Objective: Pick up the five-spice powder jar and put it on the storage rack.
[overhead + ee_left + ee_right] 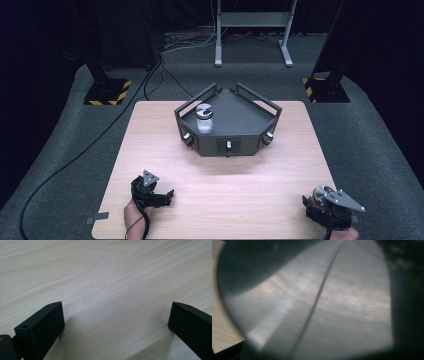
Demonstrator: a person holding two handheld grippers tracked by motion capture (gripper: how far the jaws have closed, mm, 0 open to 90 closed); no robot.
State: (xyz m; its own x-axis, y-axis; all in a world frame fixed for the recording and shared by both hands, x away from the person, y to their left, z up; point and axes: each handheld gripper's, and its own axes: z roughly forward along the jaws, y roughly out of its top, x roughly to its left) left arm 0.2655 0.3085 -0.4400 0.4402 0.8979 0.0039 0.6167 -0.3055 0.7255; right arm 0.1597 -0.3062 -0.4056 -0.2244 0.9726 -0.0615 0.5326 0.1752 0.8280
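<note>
A dark grey six-sided tray (pixel 245 117) with handles stands at the table's far middle. In its left corner stands a clear jar (pixel 204 119) with a silver lid. My left gripper (pixel 167 195) rests at the near left of the table; in the left gripper view its jaws (pixel 116 320) stand wide apart over bare wood with nothing between them. My right gripper (pixel 316 197) sits at the near right corner, shut on a second small jar (pixel 320 193) with a silver lid. That lid (pixel 319 305) looms close and blurred in the right gripper view.
The light wooden table (pixel 220 185) stands on grey carpet. The tray's front wall carries knobs (pixel 228 145). Beyond the table are two black stands with striped bases (pixel 107 92) and a grey metal frame (pixel 252 30). A cable (pixel 65 165) runs over the floor at left.
</note>
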